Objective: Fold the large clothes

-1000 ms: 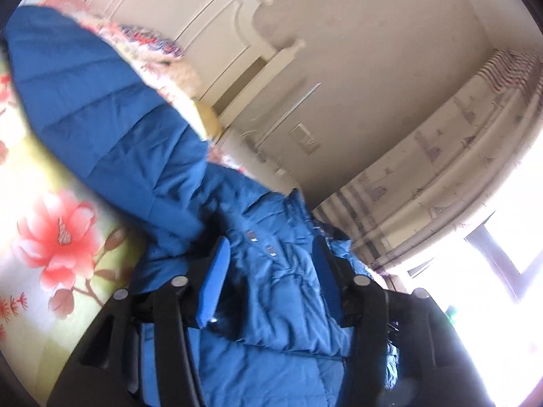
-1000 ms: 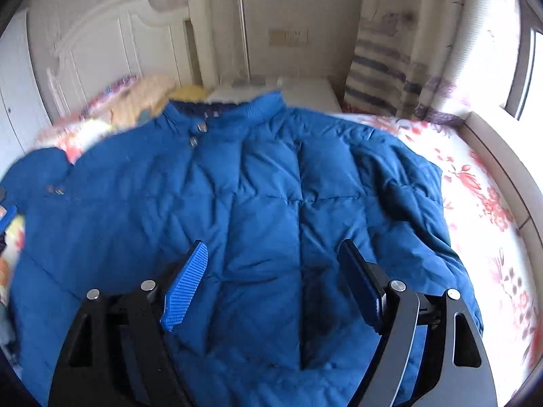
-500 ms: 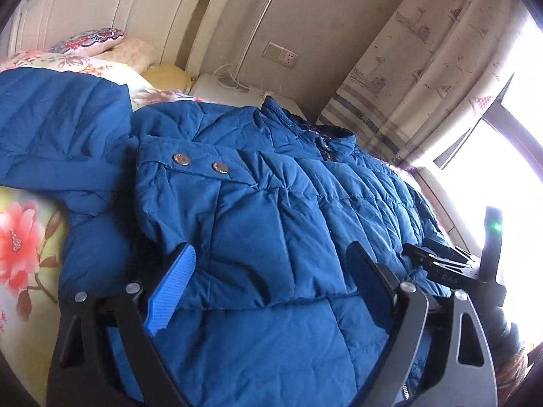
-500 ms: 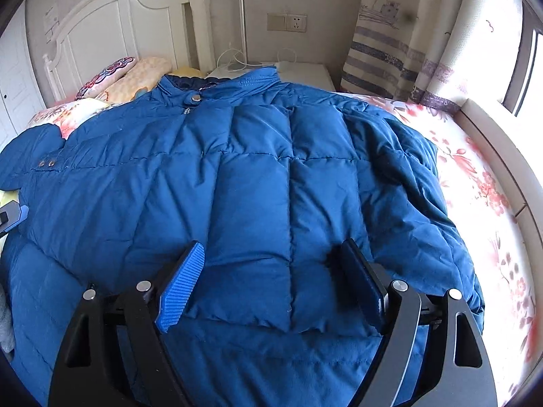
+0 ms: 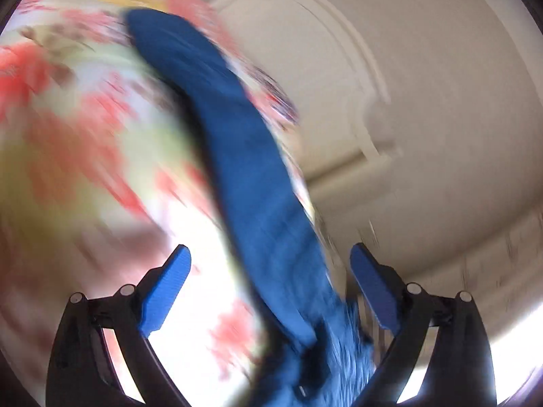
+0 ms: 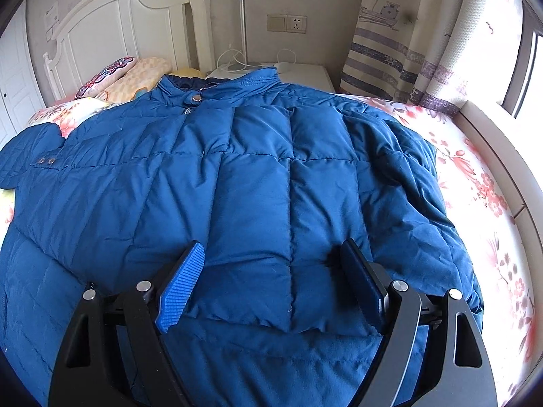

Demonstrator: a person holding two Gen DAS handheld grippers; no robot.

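A quilted blue down jacket [image 6: 254, 183] is lying front-up and spread across the bed with the floral pink-and-white sheet [image 6: 482, 186], its collar pointing toward the white panelled headboard [image 6: 112, 34]. Left of the jacket, its one sleeve [image 6: 23, 156] is reaching toward the patterned pillows [image 6: 125, 78]; beyond the collar a white nightstand [image 6: 305, 74] is standing, and to the right of the jacket a striped curtain [image 6: 390, 51] is hanging. The left gripper [image 5: 269, 273] is showing its blue pads spread wide, a blurred length of the jacket [image 5: 244, 169] running between them without visible contact on either pad. The right gripper [image 6: 269, 271] is hovering over the jacket's lower front, jaws fully apart and gripping nothing, the left pad [image 6: 180, 291] and dark right pad [image 6: 363, 288] flanking a folded hem edge.
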